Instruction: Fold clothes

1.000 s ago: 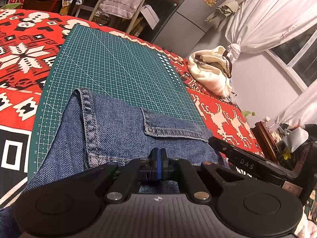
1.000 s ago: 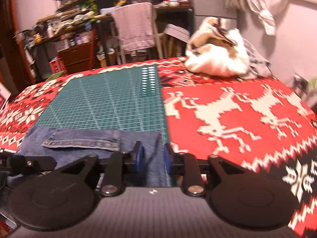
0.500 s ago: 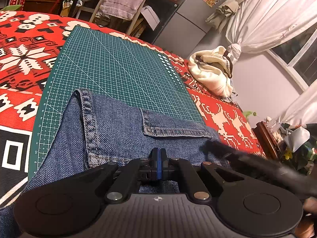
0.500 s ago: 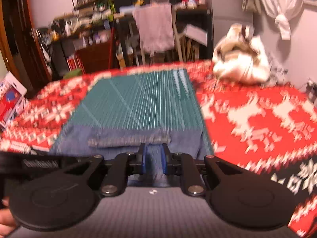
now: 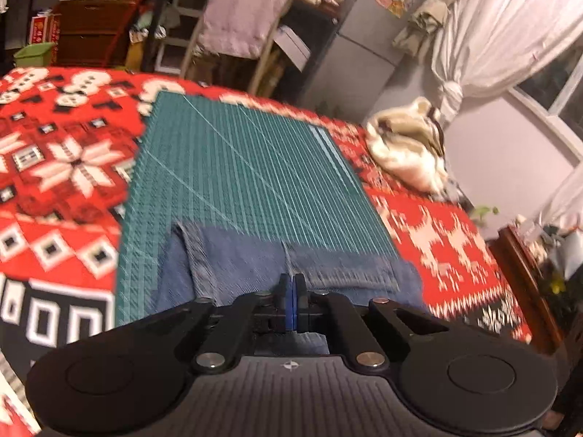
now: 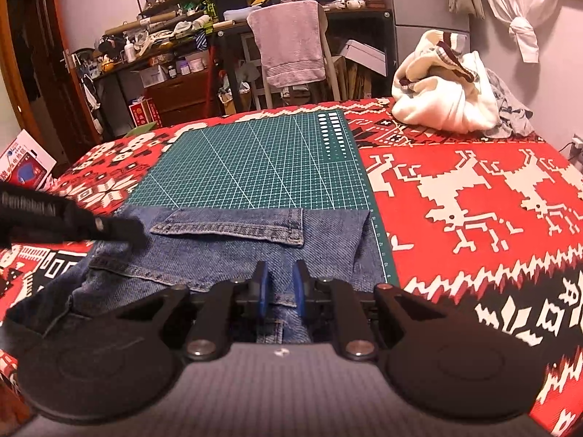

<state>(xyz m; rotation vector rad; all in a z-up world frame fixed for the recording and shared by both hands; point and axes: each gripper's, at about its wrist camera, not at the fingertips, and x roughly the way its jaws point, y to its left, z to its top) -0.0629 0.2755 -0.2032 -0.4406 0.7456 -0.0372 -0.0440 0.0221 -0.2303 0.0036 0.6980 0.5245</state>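
Denim: blue jeans (image 6: 233,251) lie on the near end of the green cutting mat (image 6: 255,160), folded edge across the mat, back pocket (image 6: 233,224) facing up; near part hangs off the mat toward the cameras.
Mat: sits on a red, white and black patterned blanket (image 6: 473,196) covering the bed.
Left gripper (image 5: 290,293): blue pads pressed together, no gap visible; over the jeans just below the pocket. Left view is motion-blurred, so probably no cloth between the pads, but cannot tell for sure.
Left gripper from right view: dark blurred tip (image 6: 109,227) above the left edge of the jeans.
Right gripper (image 6: 280,284): jaws narrowly apart, denim seen through the gap, nothing pinched; over the near right part of the jeans.
Background: cream garment heap (image 6: 444,94) at far right of bed, well apart from the jeans; pink towel (image 6: 291,43) over a chair.
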